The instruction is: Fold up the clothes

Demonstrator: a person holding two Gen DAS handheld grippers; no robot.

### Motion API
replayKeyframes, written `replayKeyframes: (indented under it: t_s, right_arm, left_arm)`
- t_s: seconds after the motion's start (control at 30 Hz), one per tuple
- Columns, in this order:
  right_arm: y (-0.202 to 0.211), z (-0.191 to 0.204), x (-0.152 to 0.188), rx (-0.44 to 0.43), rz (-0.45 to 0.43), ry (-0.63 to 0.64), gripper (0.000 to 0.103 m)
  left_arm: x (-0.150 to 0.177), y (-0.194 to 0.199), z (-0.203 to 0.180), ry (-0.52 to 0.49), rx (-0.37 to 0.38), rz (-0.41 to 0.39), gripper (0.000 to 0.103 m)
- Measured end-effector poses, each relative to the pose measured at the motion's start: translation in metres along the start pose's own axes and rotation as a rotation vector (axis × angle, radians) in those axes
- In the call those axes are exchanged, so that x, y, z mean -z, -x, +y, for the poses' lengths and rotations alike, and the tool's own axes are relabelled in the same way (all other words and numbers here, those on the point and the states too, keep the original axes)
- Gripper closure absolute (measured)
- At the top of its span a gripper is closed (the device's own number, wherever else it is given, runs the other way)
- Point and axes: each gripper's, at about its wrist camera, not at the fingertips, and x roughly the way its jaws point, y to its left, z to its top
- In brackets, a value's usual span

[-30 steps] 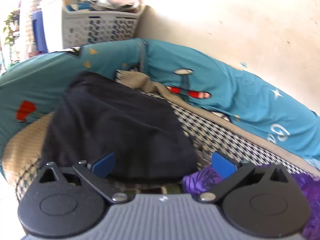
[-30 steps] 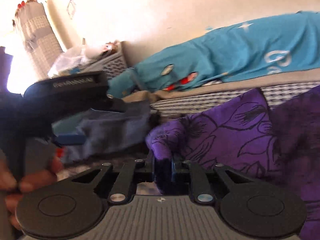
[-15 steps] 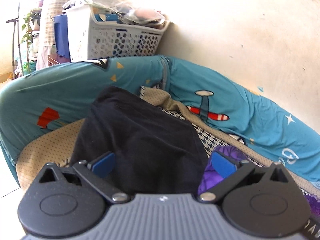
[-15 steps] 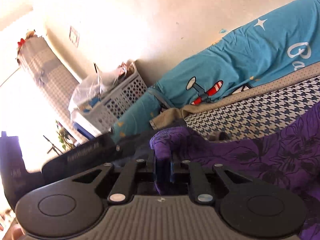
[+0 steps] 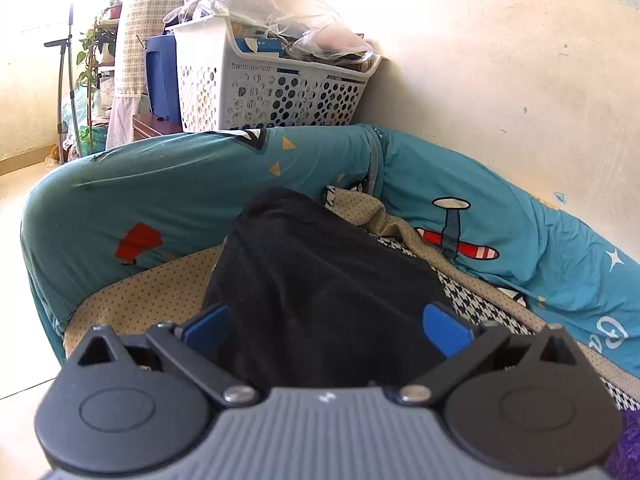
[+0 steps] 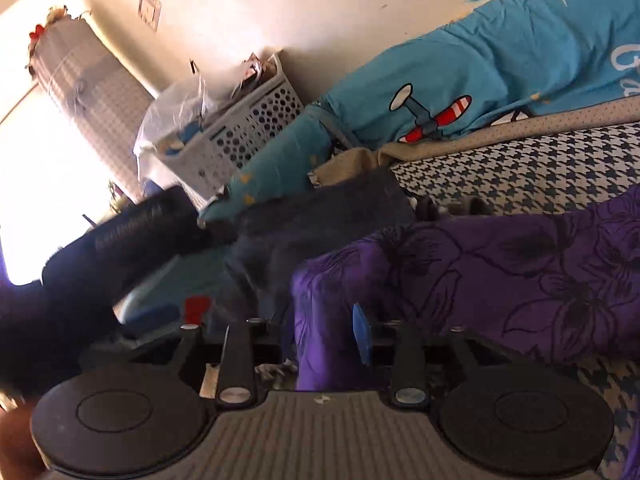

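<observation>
A folded dark navy garment [image 5: 320, 280] lies on the bed. My left gripper [image 5: 326, 326] is open, its blue pads on either side of the garment's near edge. In the right wrist view the same dark garment [image 6: 320, 216] lies further off. A purple floral garment [image 6: 500, 272] spreads across the houndstooth bed sheet [image 6: 520, 168]. My right gripper [image 6: 324, 332] stands partly open around a bunched corner of the purple cloth, with the cloth between the jaws. A sliver of purple cloth [image 5: 628, 440] shows at the left wrist view's lower right.
A teal cartoon-print bolster [image 5: 160, 200] and teal pillow [image 5: 520, 240] line the bed's edge and the wall. A white laundry basket [image 5: 272, 84] full of things stands behind them. The left gripper's body [image 6: 132, 232] shows at the right wrist view's left.
My right gripper's jaws have opened from shut on the purple cloth to partly open. My left gripper has shifted left over the dark garment, and the purple cloth has left its jaws.
</observation>
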Motion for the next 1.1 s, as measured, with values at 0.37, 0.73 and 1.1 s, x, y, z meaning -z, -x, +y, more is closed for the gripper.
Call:
replayKeyframes:
  t_s: [0.37, 0.73, 1.1]
  right_arm:
    - [0.018, -0.015, 0.021, 0.075, 0.032, 0.050, 0.069]
    - [-0.001, 0.039, 0.030, -0.001, 0.064, 0.306, 0.069]
    - [-0.038, 0.039, 0.030, 0.289, 0.038, 0.353, 0.070]
  left_arm:
    - [0.001, 0.000, 0.001, 0.029, -0.001, 0.008, 0.000]
    - [-0.005, -0.005, 0.018, 0.044, -0.068, 0.004, 0.000]
    - [0.000, -0.013, 0.026, 0.056, -0.057, 0.045, 0.000]
